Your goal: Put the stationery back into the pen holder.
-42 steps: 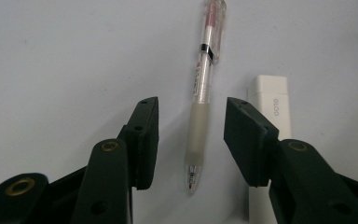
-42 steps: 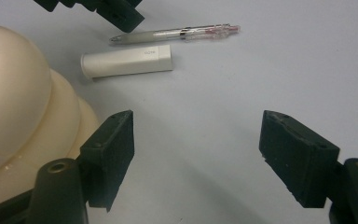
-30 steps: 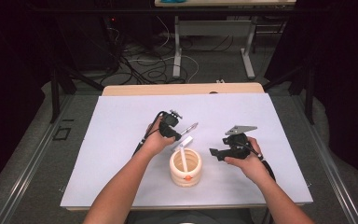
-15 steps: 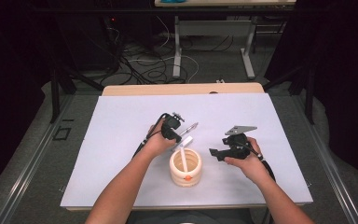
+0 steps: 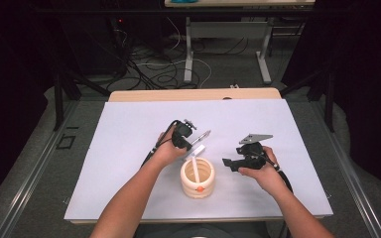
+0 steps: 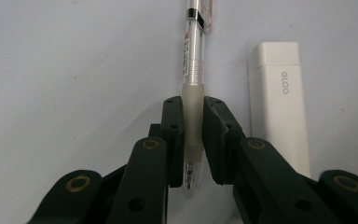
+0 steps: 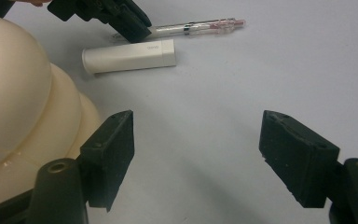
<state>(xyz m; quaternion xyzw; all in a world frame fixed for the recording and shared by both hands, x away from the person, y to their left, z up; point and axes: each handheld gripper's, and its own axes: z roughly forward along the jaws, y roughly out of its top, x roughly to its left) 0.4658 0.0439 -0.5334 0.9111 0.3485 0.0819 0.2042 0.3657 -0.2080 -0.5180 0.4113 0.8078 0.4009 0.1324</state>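
From the high view we see the left gripper (image 5: 191,140) held low over the white table cover (image 5: 129,144), just beyond the ribbed cream holder (image 5: 197,178) that stands near the table's front edge. A white stick leans inside the holder, and a small orange spot shows at its front rim. The right gripper (image 5: 230,163) sits to the right of the holder, apart from it, its jaws pointing toward the holder's side. A small white object lies just past the left gripper's tip; from here we cannot make out more of it.

In the left gripper view we find the jaws closed on a clear pen (image 6: 193,84). The pads (image 6: 173,140) press the frosted grip section from both sides, the pen's tip pointing back toward the camera and its barrel running straight ahead, away from the gripper. Just to the right of the jaws, lying parallel to the pen and not touching it, is a white glue stick (image 6: 279,107) marked GLOO.

In the right gripper view we see this gripper's own jaws spread wide, with nothing between them but bare table cover. The cream holder bulges in close at the left, beside the left jaw. Ahead and to the left lies the glue stick, and beyond it the left gripper clamps the pen, whose pinkish end points right.
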